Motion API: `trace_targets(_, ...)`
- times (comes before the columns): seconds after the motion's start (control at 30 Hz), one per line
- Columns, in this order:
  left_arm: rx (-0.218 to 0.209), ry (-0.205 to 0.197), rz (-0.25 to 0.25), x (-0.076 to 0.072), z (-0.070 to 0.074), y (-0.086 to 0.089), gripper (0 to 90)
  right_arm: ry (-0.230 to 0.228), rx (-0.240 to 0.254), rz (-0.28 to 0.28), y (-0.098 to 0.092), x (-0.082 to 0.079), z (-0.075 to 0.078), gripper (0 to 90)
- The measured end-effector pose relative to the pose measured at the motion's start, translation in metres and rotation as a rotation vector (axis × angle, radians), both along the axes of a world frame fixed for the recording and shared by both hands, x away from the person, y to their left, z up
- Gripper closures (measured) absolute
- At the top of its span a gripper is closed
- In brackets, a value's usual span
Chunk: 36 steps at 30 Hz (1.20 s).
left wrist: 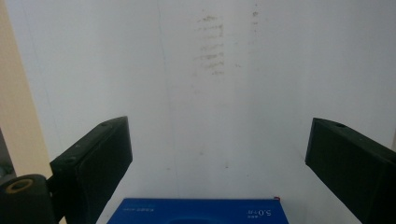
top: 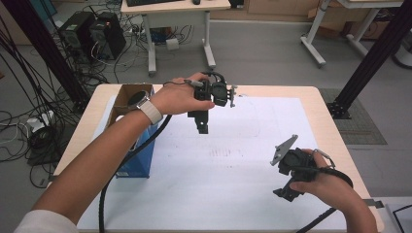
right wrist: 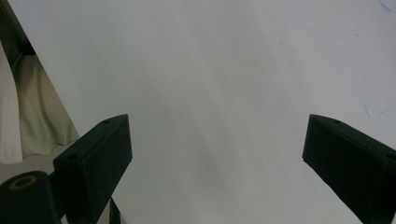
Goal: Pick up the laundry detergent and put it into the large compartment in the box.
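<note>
white paper [top: 243, 145] covers the table, bare at centre. left gripper [top: 202, 127] hangs wide open at the far left, just right of the blue box [top: 138, 158], likely poised to reach it. right gripper [top: 286, 193] waits near right, wide too.

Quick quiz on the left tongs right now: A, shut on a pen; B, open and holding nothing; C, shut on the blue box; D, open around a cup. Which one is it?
B: in the left gripper view the left tongs have their two black jaws set wide apart with bare white table cover between them, and the blue box lies at the bottom edge of that view, not gripped.
</note>
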<state>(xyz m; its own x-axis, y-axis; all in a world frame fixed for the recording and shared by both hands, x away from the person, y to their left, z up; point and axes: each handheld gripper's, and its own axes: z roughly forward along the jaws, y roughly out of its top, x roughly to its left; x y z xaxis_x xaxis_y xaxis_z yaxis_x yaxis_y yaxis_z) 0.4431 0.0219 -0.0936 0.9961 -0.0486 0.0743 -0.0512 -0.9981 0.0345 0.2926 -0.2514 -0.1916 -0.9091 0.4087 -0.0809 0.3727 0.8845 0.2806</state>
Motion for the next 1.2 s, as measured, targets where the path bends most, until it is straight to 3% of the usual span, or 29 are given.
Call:
trace_targets(0.07, -0.001, 0.011, -0.002, 0.003, -0.003, -0.001, 7.5, -0.002, 0.000, 0.005, 0.000, 0.000, 0.000, 7.7)
trace_targets(0.27, 0.009, -0.004, 0.007, 0.002, -0.009, -0.003, 7.3, -0.006, -0.002, 0.002, 0.001, -0.002, 0.001, 7.7)
trace_targets(0.9, 0.003, 0.014, 0.042, 0.014, -0.014, 0.003, 5.7, -0.007, -0.004, -0.004, 0.003, -0.008, 0.004, 7.6)
trace_targets(1.2, -0.008, 0.015, 0.043, 0.012, -0.011, 0.008, 5.8, -0.011, -0.003, -0.005, 0.002, -0.010, 0.005, 7.6)
